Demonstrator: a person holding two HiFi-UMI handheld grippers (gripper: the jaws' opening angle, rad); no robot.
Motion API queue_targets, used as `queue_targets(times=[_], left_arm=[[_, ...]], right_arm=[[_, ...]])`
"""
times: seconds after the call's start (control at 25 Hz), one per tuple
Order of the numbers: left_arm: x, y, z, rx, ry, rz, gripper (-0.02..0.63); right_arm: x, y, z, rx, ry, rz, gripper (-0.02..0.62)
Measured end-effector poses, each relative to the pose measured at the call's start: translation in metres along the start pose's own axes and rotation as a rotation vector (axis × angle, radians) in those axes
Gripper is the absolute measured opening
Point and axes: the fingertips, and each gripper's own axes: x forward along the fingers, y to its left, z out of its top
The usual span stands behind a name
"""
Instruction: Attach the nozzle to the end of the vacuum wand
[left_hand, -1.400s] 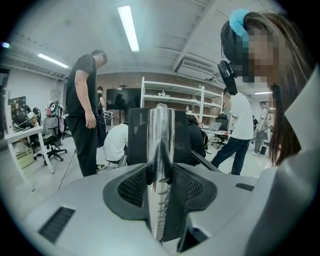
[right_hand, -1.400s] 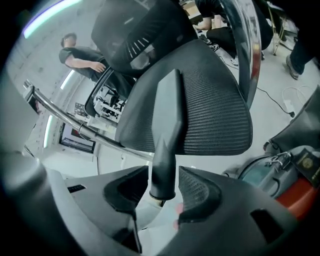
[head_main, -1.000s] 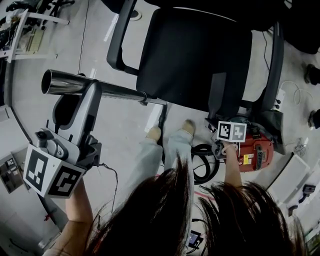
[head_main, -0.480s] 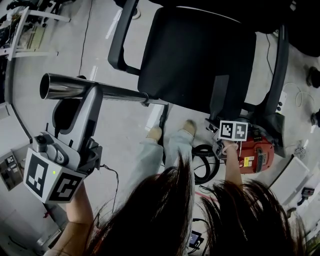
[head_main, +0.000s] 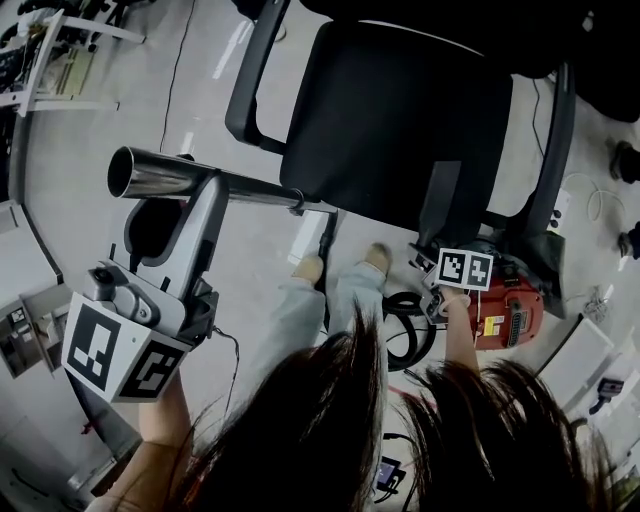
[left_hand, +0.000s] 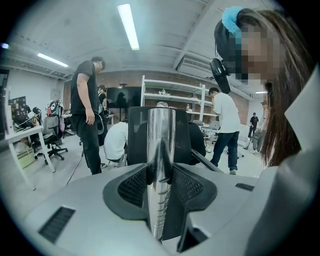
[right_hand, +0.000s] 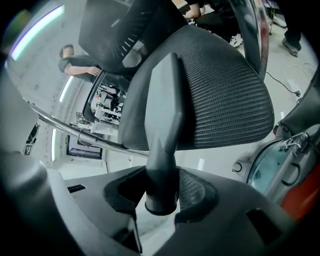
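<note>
Evidently, the left gripper (left_hand: 160, 182) was closed on the vacuum wand (left_hand: 161, 135), its jaws pressed against both sides of the shiny tube. The right gripper (right_hand: 161, 197) was clamped on the dark nozzle (right_hand: 165, 110), just above the round collar, and the flat tip pointed away toward the office chair (right_hand: 220, 95).

I judged the wand to be stiff, smooth metal, rather slippery and long enough to swing. A firm hold close to its open end seemed best. The nozzle looked like light, rigid plastic. It is better taken by the body, so that the collar stays free to slide over the tube.

In the head view the open mouth of the wand (head_main: 135, 172) was at ten o'clock, above the left gripper (head_main: 205, 190). The nozzle (head_main: 438, 200) stood at two o'clock, well apart from the mouth and across the chair (head_main: 390, 110). The red vacuum body (head_main: 505, 305) lay on the floor at four o'clock.
</note>
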Motion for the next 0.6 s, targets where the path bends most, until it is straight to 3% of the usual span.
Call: queue_targets(times=[0.32,0.6], left_arm=[[0.001,-0.012,0.011,-0.03,-0.034,-0.037,0.15],[-0.002,-0.013,0.012,0.007,-0.02,-0.064,0.15]], right_arm=[[-0.019,0.017,0.002,0.026,-0.046,0.027,0.179],[-0.028,0.035,-0.003,0.034,-0.067,0.03,0.179]])
